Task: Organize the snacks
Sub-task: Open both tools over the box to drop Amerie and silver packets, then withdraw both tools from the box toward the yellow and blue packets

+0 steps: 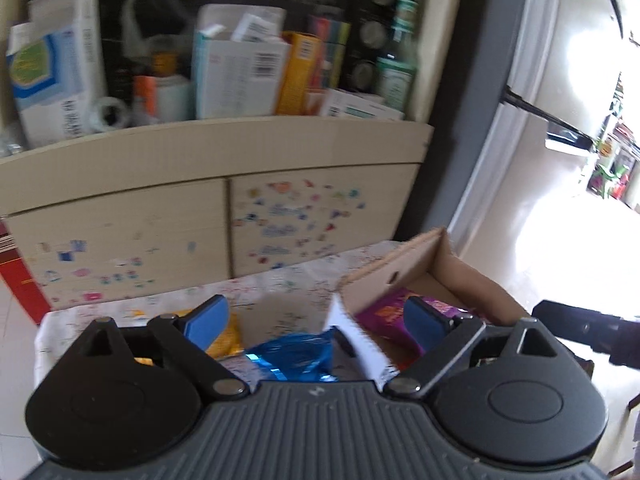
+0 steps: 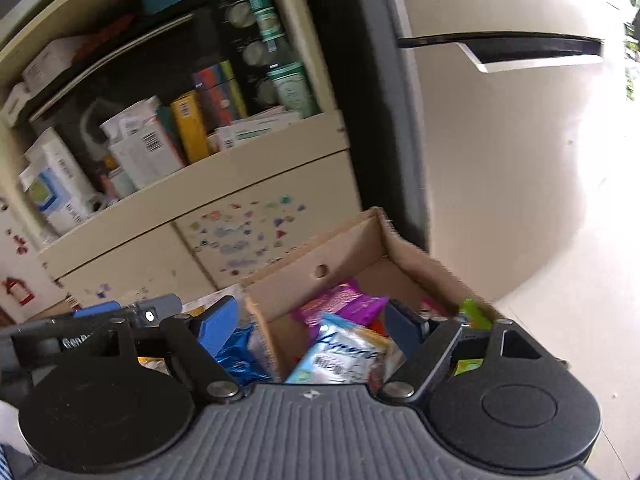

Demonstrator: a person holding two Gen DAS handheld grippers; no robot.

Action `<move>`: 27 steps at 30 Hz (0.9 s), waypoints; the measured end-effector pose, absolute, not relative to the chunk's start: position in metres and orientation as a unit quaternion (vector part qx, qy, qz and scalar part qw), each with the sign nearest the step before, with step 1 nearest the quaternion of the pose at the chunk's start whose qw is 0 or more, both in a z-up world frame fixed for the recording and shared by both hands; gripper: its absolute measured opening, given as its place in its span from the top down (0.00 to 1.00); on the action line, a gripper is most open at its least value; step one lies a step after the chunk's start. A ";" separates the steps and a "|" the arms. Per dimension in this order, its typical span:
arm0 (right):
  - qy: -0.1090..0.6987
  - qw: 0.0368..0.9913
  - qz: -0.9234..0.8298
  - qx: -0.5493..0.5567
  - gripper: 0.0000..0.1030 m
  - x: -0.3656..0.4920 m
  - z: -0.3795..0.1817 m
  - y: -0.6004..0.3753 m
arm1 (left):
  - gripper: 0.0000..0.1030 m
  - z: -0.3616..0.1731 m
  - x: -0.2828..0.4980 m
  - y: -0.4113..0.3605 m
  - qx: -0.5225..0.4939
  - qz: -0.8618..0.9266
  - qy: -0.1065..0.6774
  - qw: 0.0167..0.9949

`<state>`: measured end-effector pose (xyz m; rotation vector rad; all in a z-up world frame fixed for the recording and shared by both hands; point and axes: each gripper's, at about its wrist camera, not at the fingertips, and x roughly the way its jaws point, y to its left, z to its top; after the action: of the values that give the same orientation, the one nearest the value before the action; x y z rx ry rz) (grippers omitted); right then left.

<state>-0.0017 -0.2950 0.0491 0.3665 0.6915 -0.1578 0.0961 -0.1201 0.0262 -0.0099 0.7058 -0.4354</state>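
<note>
Two grippers, left gripper [image 1: 316,320] and right gripper [image 2: 310,326], hover with fingers wide and empty beside the cardboard box [image 2: 408,256]. Blue packet [image 1: 294,354] lies on the tablecloth just outside the box's near wall; purple packet [image 2: 344,304] already sits inside. Judged best: centre the left fingers over the blue packet's middle, close firmly, then lift clear over the wall.

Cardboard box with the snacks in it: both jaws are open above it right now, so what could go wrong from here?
1. The blue foil packet lies outside the cardboard box, right against its wall; a low reach by the left gripper may catch that wall and shove the box.
2. The box sits near the table's edge, so a push could tip it floorward.
3. The right gripper hangs over piled packets, so it might pinch two.
</note>
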 end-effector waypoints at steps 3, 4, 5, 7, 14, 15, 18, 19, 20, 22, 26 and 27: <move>0.339 0.923 -0.058 0.171 0.17 0.003 0.047 -0.284 | 0.08 0.028 0.094 -0.103 0.004 -0.201 0.343 0.918; 0.341 0.923 -0.051 0.169 0.17 0.004 0.046 -0.281 | 0.08 0.028 0.094 -0.099 0.009 -0.198 0.343 0.918; 0.343 0.923 -0.043 0.168 0.17 0.006 0.045 -0.277 | 0.08 0.028 0.093 -0.094 0.013 -0.195 0.344 0.918; 0.348 0.922 -0.027 0.167 0.17 0.008 0.042 -0.270 | 0.08 0.027 0.093 -0.083 0.017 -0.190 0.348 0.918; 0.365 0.918 0.006 0.152 0.17 0.017 0.034 -0.247 | 0.07 0.018 0.096 -0.044 0.018 -0.165 0.363 0.917; 0.368 0.918 0.013 0.150 0.16 0.018 0.032 -0.243 | 0.07 0.015 0.098 -0.039 0.016 -0.161 0.369 0.915; 0.376 0.915 0.026 0.144 0.16 0.023 0.028 -0.234 | 0.07 0.004 0.103 -0.026 0.009 -0.150 0.387 0.910; 0.380 0.914 0.030 0.142 0.16 0.025 0.025 -0.232 | 0.07 0.000 0.104 -0.022 0.012 -0.145 0.390 0.909; 0.383 0.912 0.034 0.143 0.16 0.027 0.023 -0.229 | 0.07 -0.004 0.106 -0.019 0.017 -0.138 0.395 0.908; 0.393 0.906 0.043 0.150 0.16 0.031 0.017 -0.226 | 0.07 -0.012 0.107 -0.013 0.025 -0.130 0.406 0.904; 0.413 0.892 0.062 0.171 0.15 0.039 0.004 -0.219 | 0.07 -0.032 0.110 -0.001 0.018 -0.117 0.438 0.891; 0.417 0.890 0.066 0.175 0.15 0.041 0.001 -0.218 | 0.07 -0.037 0.110 0.002 0.015 -0.116 0.446 0.888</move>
<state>0.0407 -0.2182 0.0015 0.3629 0.8659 0.1363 0.1104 0.0016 -0.0373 0.0304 0.9261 -0.2409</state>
